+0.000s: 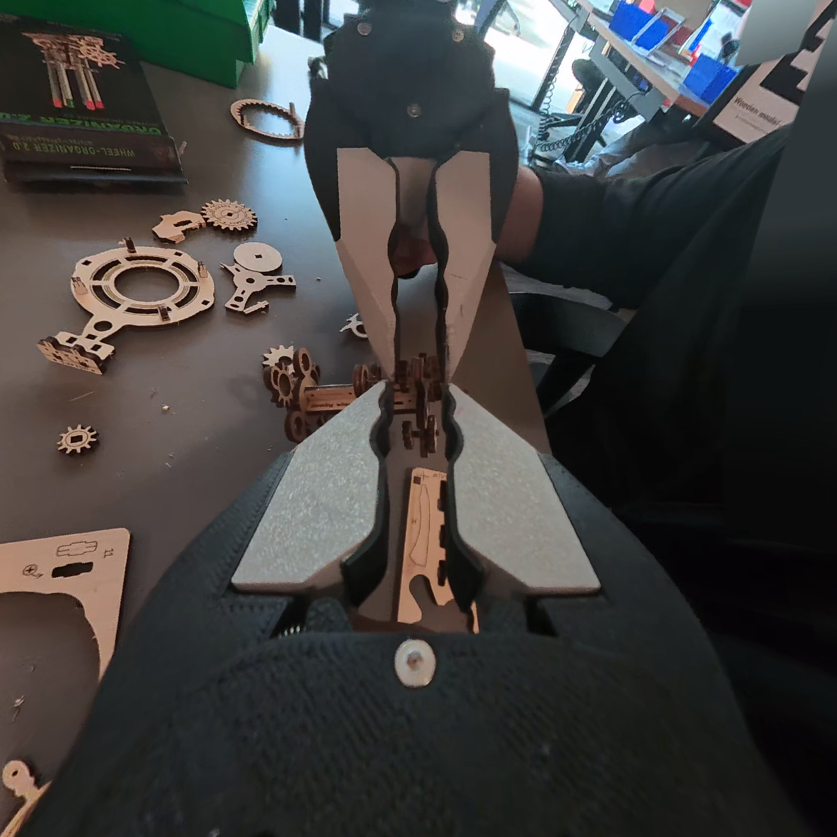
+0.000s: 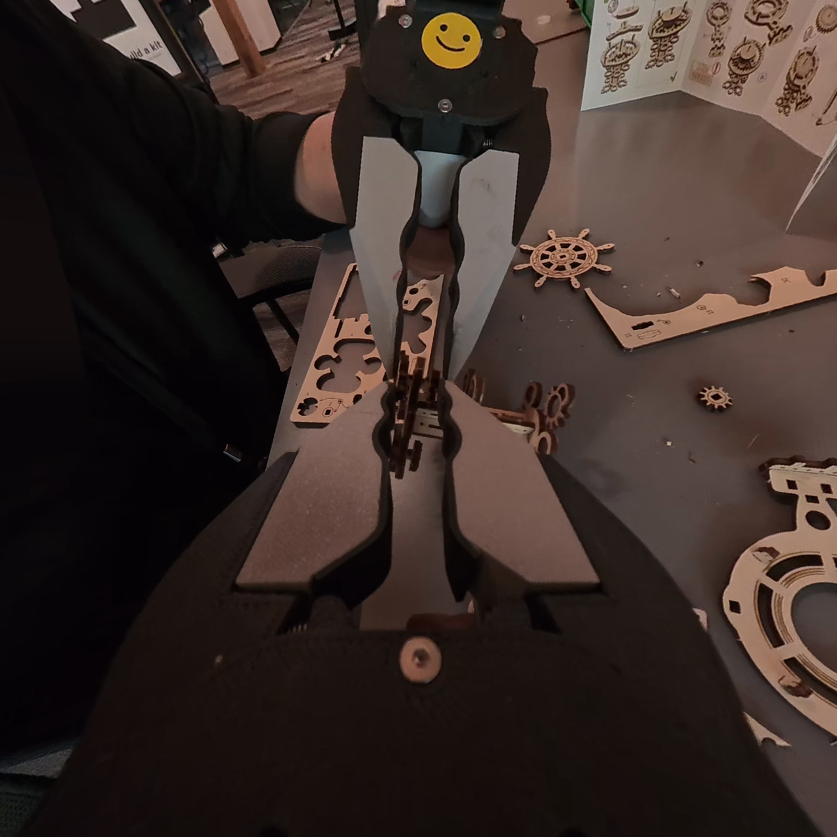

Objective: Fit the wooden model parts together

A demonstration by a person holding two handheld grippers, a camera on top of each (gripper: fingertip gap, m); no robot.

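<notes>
Two grippers meet tip to tip over the table [image 1: 190,475]: your left gripper [image 1: 416,392] and right gripper [image 2: 416,394] both look clamped on the small wooden gear assembly [image 1: 414,389], held just above the surface. It's light, thin laser-cut ply, likely brittle at the teeth and pegs, so pinch the flat faces. You're holding the tools level, pointing straight at each other.

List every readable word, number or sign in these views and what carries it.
Dark box, far left: printed lettering, not quoted.
Wooden bar in the gear assembly: engraved words, not quoted.
Offcut sheet: engraved number, marks, not quoted.
White card, background: lettering partly cut off.
Yellow sticker: smiley face, no words.
</notes>
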